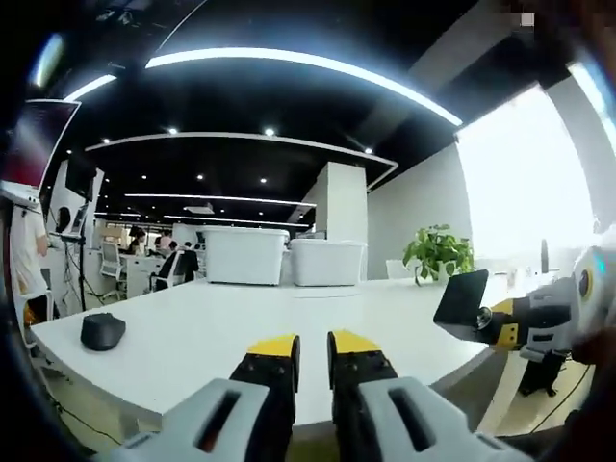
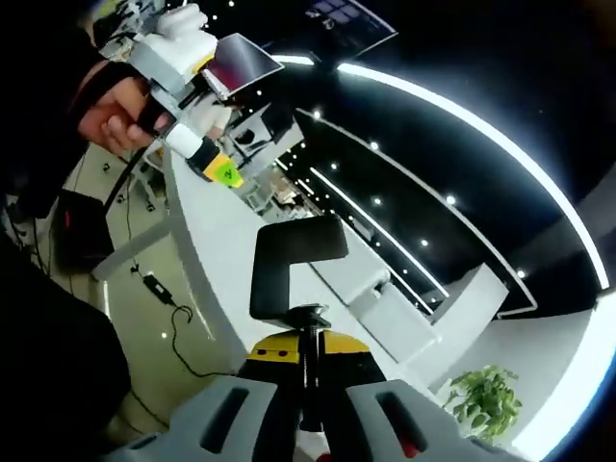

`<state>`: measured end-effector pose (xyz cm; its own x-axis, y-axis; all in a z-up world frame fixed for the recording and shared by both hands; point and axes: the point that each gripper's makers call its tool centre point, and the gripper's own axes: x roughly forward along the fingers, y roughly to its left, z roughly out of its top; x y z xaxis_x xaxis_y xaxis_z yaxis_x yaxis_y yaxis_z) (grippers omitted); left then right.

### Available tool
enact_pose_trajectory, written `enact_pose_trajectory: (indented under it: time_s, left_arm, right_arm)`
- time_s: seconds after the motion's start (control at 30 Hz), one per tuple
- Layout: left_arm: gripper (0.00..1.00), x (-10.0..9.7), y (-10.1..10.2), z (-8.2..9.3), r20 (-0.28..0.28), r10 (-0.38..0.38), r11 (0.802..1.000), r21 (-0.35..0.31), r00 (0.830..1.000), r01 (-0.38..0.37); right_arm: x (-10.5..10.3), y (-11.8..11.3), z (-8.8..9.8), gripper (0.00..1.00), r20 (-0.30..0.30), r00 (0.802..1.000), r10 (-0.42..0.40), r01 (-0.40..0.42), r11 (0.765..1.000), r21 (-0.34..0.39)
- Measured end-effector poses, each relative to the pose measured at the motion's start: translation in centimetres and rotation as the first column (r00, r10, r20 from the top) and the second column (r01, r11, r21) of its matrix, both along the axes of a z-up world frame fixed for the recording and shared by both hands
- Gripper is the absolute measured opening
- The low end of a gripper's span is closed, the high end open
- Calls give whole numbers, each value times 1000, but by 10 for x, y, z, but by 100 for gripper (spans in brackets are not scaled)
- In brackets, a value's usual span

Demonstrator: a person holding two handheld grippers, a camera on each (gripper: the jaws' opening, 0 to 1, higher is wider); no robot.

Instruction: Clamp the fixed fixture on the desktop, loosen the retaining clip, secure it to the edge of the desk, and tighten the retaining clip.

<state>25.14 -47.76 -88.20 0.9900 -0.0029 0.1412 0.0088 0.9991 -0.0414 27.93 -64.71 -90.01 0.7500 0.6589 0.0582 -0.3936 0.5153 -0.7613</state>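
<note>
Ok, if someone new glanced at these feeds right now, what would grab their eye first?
Probably the black clamp fixture held up in the right gripper, its screw running down between the jaws, with the desk edge beyond. Next, the left gripper, jaws nearly closed and empty, facing the long white desk, where a black mouse sits at the left.

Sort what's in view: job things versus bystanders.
Job: clamp, held in right gripper; desk; left gripper, jaws nearly shut, holding nothing.

Bystanders: mouse, plant, chairs, white bins.
</note>
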Motion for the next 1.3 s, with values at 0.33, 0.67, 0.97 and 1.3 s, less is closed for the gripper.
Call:
enact_pose_trajectory:
  time_s: [0.33, 0.67, 0.97, 1.3]
  left_arm:
    - [7, -10, -36, -30, -21, -122, 992, 14, 992, 122]
    - [9, -10, -48, -38, -24, -168, 985, -34, 986, 167]
    - [9, -1, -66, -43, -29, -208, 978, -34, 978, 207]
    - [9, 5, -104, -42, -32, -322, 947, -31, 946, 321]
  right_arm:
    - [-10, -7, -49, 3, -145, 988, -57, 64, 997, 39]
    - [-8, -12, -62, 3, -231, 972, -52, 98, 976, 193]
    - [12, -26, -72, 3, -307, 949, -72, 169, 937, 305]
    - [34, -39, -96, 3, -461, 887, -42, 255, 876, 411]
